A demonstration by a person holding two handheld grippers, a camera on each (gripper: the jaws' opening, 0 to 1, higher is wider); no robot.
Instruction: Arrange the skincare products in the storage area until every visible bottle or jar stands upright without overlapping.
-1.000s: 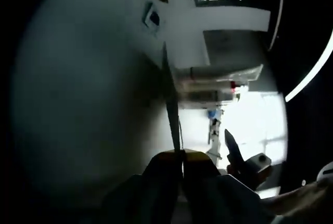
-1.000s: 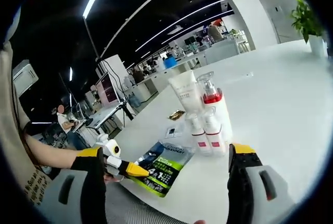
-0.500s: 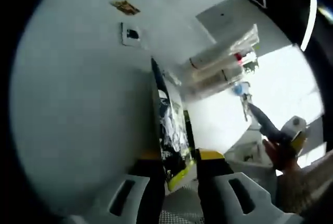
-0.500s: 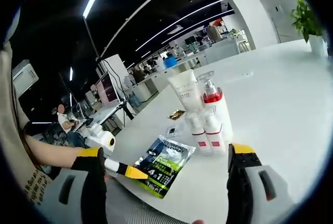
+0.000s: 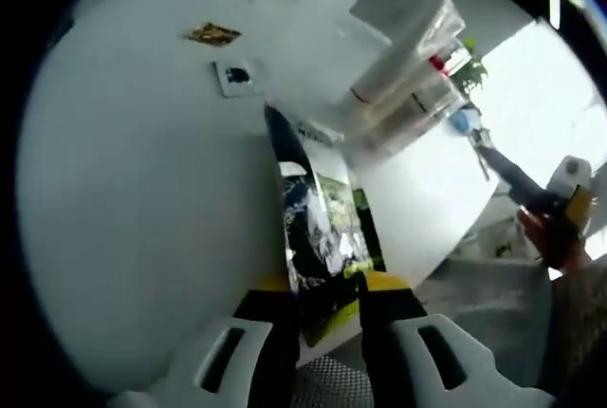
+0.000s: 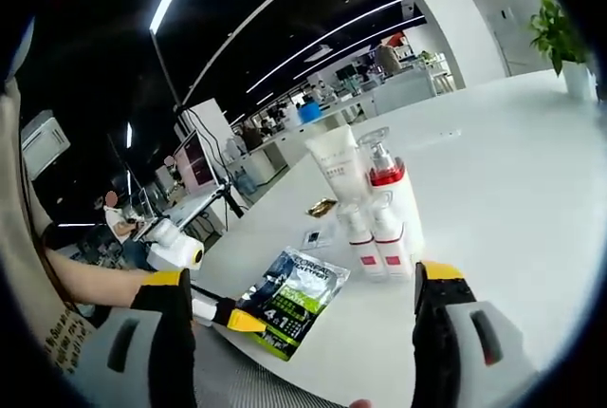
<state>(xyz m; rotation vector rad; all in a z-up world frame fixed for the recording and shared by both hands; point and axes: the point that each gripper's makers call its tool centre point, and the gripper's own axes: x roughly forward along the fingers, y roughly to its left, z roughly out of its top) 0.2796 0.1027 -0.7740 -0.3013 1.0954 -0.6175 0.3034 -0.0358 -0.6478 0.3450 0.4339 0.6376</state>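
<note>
Gripping sachet (image 5: 321,237) in left tongs (image 5: 321,287) | right tongs (image 6: 302,280) spread

White table (image 6: 493,171), clustered bottles (image 6: 379,213), sachet (image 6: 294,296).

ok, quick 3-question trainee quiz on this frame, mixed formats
1. True or false: the left hand-held gripper is shut on the sachet.
2. Which item in the white cluster has a red collar under a clear cap: A) pump bottle B) tube C) potted plant?
3. Fill in: the right hand-held gripper is ____.

Key: 1 true; 2 A; 3 open
</note>
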